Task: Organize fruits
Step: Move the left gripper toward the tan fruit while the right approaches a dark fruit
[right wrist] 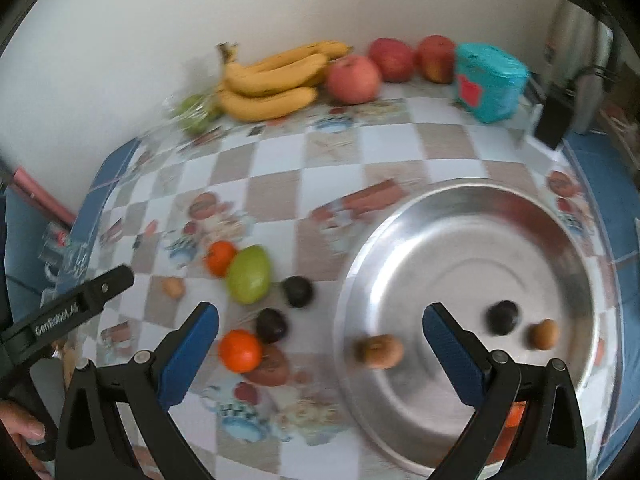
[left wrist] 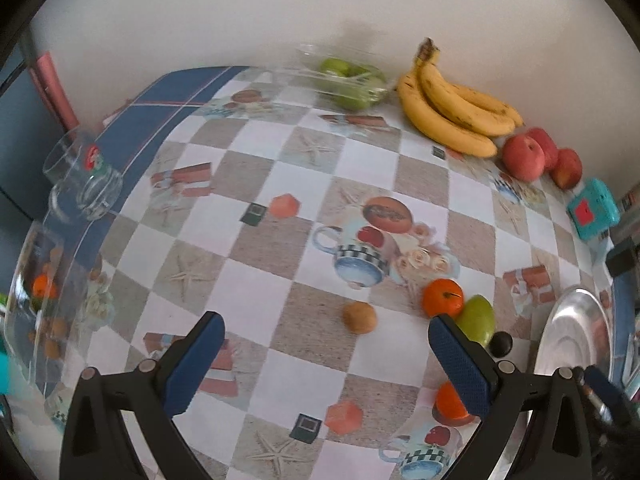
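Fruits still loose beside the metal tray point(right wrist: 404, 216) could roll off if we nudge them, since our right gripper point(right wrist: 320, 344) and left gripper point(left wrist: 326, 354) both gape wide, holding nothing.

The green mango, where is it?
In the right wrist view the green mango lies on the tablecloth left of the metal tray, touching an orange.
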